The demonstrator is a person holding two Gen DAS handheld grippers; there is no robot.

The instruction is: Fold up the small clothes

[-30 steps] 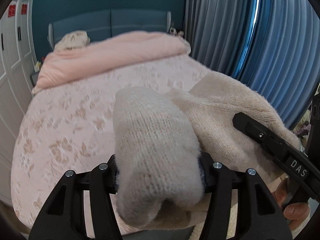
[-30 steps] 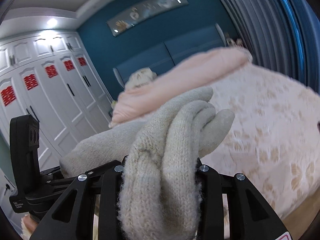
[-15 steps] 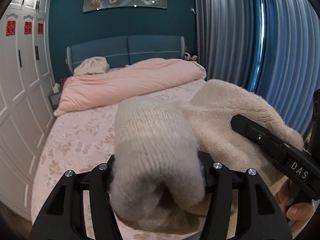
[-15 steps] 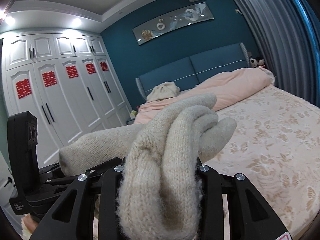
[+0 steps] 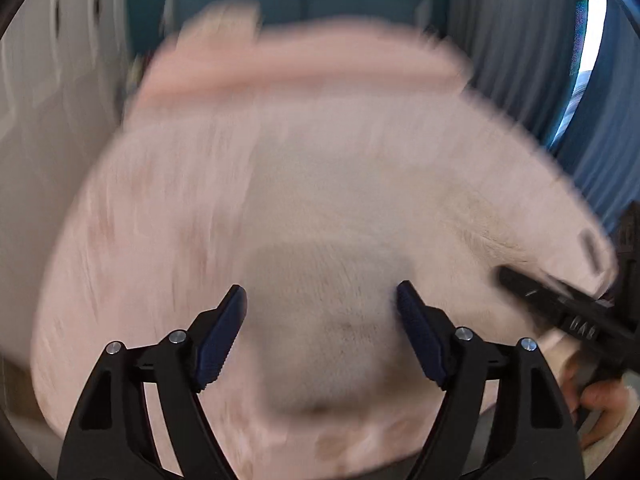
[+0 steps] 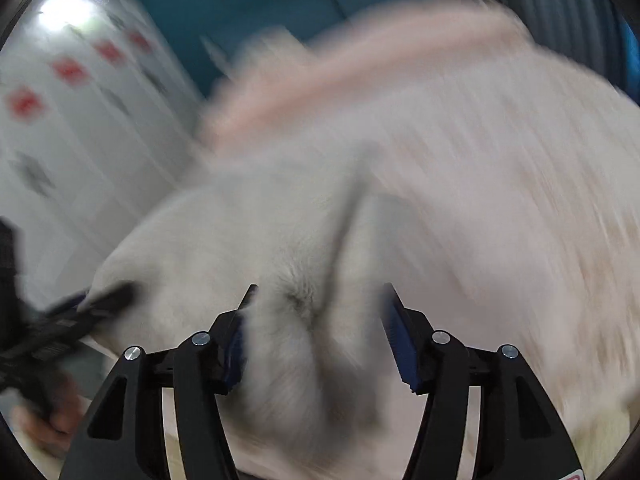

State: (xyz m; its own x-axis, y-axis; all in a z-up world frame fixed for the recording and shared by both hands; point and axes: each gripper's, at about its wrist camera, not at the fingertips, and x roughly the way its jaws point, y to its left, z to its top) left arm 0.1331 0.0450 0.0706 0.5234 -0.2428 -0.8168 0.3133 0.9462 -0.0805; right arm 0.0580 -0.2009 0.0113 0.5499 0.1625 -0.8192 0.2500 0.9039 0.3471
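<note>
Both pairs of tongs have just been opening. The left gripper (image 5: pixel 320 300) stands spread, its blue pads (image 5: pixel 224 336) clear of the cream knitted sweater (image 5: pixel 328 344), which sits as a soft bundle in the gap without either pad pressing on it. The right gripper (image 6: pixel 318 300) is also spread: its right pad is plainly off the wool, while the left pad (image 6: pixel 236 348) lies right against a fold of the sweater (image 6: pixel 288 320), and through the blur I cannot tell whether it touches.

So the step in hand looks like the release: the knit is being let go onto the pink floral bed (image 5: pixel 120 240), near its foot edge, on the side toward the blue curtains (image 5: pixel 520 60). Everything beyond the tongs is smeared with motion, so how neatly the sweater lies cannot be made out. In the left view the other tool (image 5: pixel 568 312) crosses the right side, with a hand (image 5: pixel 600 404) under it; the right view shows its counterpart low on the left.

Next, I would say, both tongs need to draw back clear of the wool without dragging it, since fuzzy knit catches on ribbed pads. Then the person must find the edges again, a sleeve or a hem, before another fold.
</note>
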